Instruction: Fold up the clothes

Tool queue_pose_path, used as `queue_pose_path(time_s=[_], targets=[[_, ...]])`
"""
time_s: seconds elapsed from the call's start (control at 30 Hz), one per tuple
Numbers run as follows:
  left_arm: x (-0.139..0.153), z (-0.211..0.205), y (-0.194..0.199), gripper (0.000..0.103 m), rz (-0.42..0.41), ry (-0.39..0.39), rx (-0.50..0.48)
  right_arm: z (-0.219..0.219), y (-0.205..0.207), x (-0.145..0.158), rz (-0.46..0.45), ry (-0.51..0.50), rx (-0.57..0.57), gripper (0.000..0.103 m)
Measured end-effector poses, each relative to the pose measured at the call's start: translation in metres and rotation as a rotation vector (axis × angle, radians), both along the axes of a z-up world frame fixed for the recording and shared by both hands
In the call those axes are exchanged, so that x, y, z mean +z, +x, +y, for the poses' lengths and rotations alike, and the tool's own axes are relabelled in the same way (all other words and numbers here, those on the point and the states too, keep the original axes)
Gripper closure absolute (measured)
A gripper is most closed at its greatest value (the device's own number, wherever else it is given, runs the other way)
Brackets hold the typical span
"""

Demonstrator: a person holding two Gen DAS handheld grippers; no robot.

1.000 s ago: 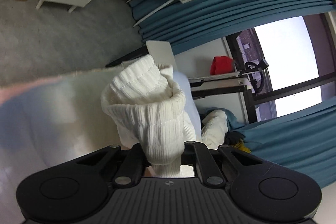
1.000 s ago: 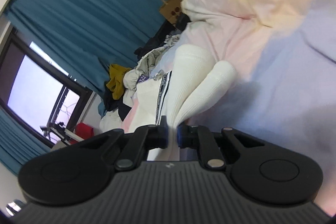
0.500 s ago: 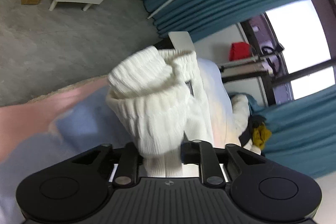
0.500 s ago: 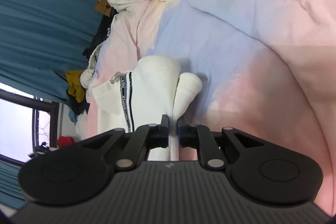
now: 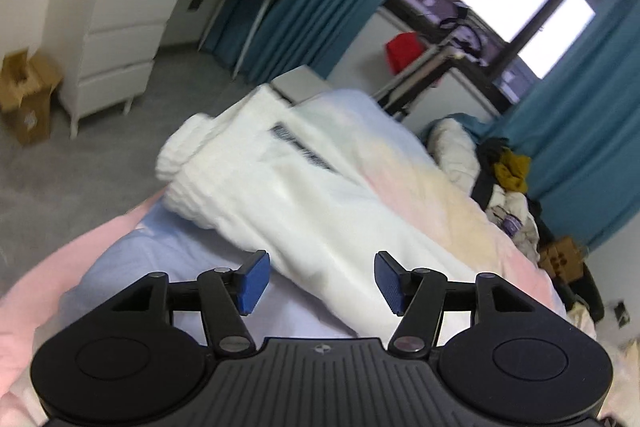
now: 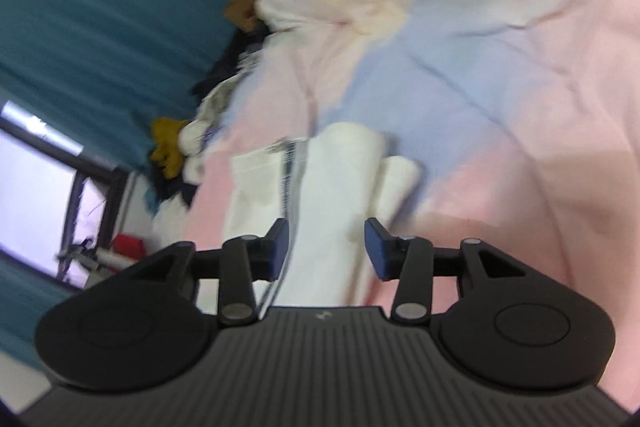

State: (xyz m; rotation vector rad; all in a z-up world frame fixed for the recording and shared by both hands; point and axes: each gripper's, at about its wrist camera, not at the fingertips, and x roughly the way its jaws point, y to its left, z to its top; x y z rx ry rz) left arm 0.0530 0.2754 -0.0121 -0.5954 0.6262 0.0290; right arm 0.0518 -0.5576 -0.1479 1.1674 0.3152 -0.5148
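A white knitted garment (image 5: 304, 195) with a dark striped zip line lies folded lengthwise on the pastel pink and blue bedspread (image 5: 100, 259). Its rolled cuff end points toward the bed's far corner. My left gripper (image 5: 320, 283) is open and empty, just short of the garment's near edge. In the right wrist view the same garment (image 6: 336, 195) lies on the bedspread (image 6: 520, 107) straight ahead. My right gripper (image 6: 326, 251) is open and empty over its near end. Both views are motion-blurred.
A pile of other clothes (image 5: 508, 179) sits at the far side of the bed by teal curtains (image 5: 580, 131). A white drawer unit (image 5: 120, 43) and a cardboard box (image 5: 24, 95) stand on the grey floor. A window lies beyond.
Both grippers have opened and let go of the white garment. It now lies flat on the bed. Both grippers have drawn back from it.
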Motion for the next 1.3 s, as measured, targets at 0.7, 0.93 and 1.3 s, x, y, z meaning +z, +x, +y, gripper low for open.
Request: queue_pose_path(time_s=[0.7,0.93,1.3], targets=[[-0.026,-0.252,0.011,0.029,-0.108,0.183,-0.416,0.007,0.029,0.01,-0.046,-0.128,0.237,0.057],[-0.074,-0.244,0.02,0.024,-0.066,0.187,-0.385,0.003,0.035,0.003,-0.062,-0.1,0.22,0.057],[-0.073,-0.256,0.009,0.017,-0.098,0.228,-0.418,-0.02,0.028,-0.012,-0.178,0.004,0.086,0.028]])
